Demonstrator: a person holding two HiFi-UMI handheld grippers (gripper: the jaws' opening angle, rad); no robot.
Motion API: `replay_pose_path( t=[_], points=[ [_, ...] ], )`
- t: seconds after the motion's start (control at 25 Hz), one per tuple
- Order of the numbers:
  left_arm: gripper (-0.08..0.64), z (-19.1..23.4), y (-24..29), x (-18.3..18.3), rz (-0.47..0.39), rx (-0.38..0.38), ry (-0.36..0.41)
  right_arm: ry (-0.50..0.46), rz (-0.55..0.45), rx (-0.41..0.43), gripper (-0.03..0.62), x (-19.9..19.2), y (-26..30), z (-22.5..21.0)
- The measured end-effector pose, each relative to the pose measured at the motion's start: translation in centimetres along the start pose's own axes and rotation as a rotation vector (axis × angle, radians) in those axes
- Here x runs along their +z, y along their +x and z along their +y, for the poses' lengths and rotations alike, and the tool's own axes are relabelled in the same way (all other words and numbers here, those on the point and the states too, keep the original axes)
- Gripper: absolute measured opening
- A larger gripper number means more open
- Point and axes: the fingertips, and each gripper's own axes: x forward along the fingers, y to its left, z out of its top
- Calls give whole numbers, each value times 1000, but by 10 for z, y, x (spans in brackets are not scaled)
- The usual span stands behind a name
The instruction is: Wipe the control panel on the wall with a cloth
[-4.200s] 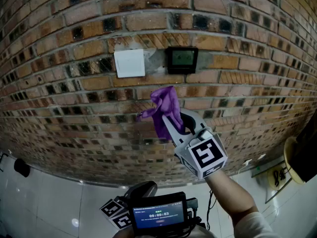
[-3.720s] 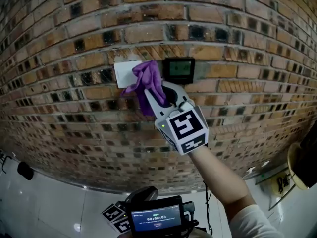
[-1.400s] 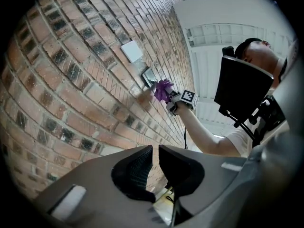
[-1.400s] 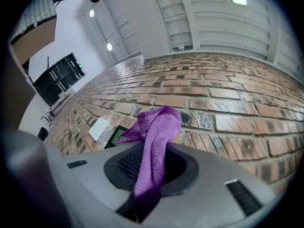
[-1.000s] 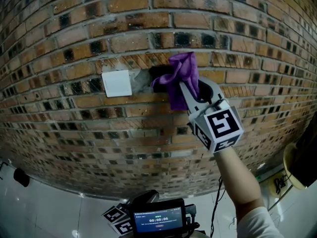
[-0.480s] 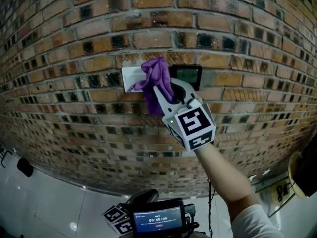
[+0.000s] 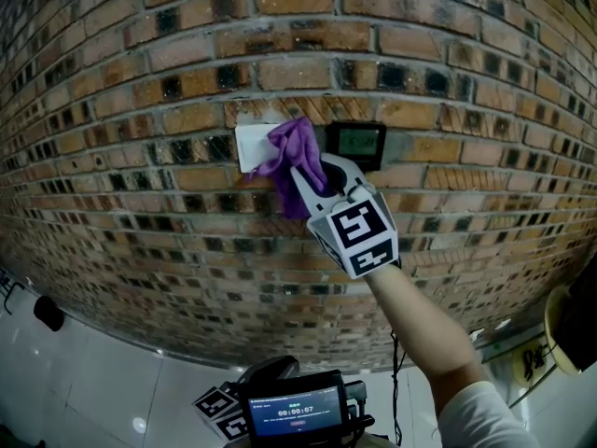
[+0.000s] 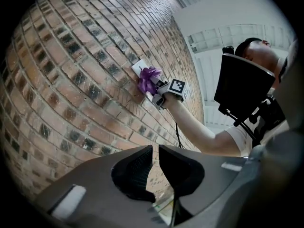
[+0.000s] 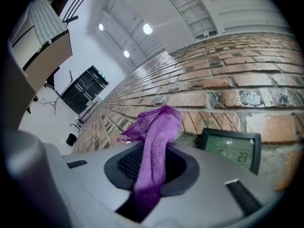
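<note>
Brick wall (image 7: 140,213) fills most of the head view, with glossy white floor (image 7: 84,381) below it. The person's right arm (image 7: 420,329) reaches up to the wall from lower right.

The right gripper (image 7: 312,168) is held up at the wall, its marker cube (image 7: 354,238) facing the camera. Its jaws are clamped on the purple cloth (image 7: 294,152). In the right gripper view the cloth (image 9: 154,137) runs down through the closed jaws, and its bunched end sticks out past the tips toward the bricks.

The left gripper (image 8: 155,148) is low, at the bottom edge of the head view. Its jaws are almost together with only a thin slit between them, and nothing is held there. A small screen (image 7: 294,409) sits just beside it in the head view.

The white switch plate (image 7: 247,146) is on the wall left of the cloth, and the cloth overlaps the plate's right edge. The control panel (image 7: 360,145), dark-framed with a green display, is just right of the cloth and is not covered by it. In the right gripper view the control panel (image 9: 232,151) reads 23 and sits right of the cloth. Whether the cloth is actually pressed on the wall or just off it is unclear.
</note>
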Motion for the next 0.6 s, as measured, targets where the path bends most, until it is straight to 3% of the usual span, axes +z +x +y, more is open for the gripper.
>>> replay_pose_path(
  t=[0.6],
  points=[
    [34, -11, 20, -12, 43, -56, -8, -31, 8, -84, 81, 0, -38, -44]
  ],
)
